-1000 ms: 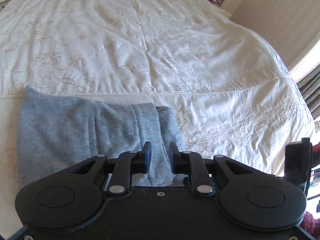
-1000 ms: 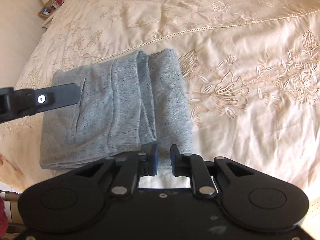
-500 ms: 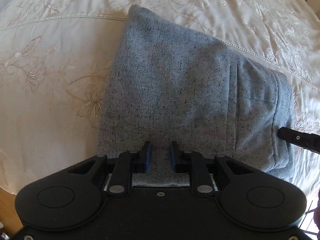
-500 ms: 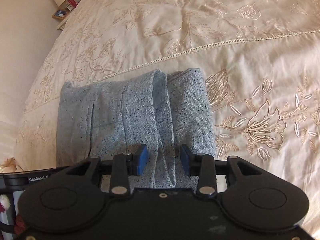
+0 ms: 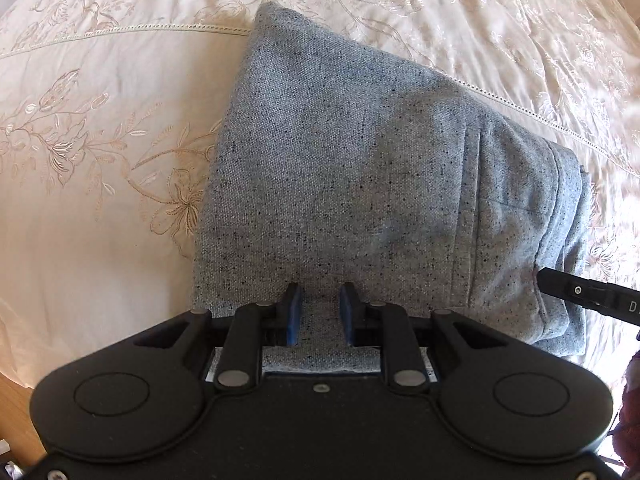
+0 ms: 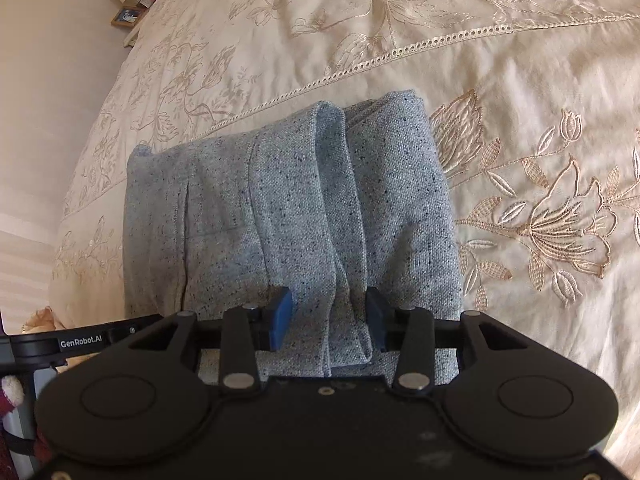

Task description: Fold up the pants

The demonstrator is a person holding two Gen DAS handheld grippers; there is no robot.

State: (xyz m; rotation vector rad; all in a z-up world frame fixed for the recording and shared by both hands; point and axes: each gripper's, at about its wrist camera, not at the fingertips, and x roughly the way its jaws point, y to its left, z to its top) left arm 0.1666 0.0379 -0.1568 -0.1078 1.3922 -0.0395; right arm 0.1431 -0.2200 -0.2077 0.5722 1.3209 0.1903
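The grey speckled pants (image 5: 360, 184) lie folded into a compact stack on the cream embroidered bedspread (image 5: 100, 140). My left gripper (image 5: 319, 314) sits over the stack's near edge at its left part, jaws a small gap apart with fabric showing between them. My right gripper (image 6: 327, 320) is open wider, over the near edge at the right end of the pants (image 6: 288, 216), astride the rolled folds. The tip of the right gripper shows at the right edge of the left wrist view (image 5: 580, 292).
The bedspread (image 6: 520, 120) stretches out beyond and to both sides of the pants. A bedside shelf with small items (image 6: 132, 4) stands at the far left by the wall. The wooden bed edge (image 5: 16, 412) shows at lower left.
Both grippers have moved down close to the near edge of the folded pants. The left one swung from the right end to the left part. The right jaws have opened wider.
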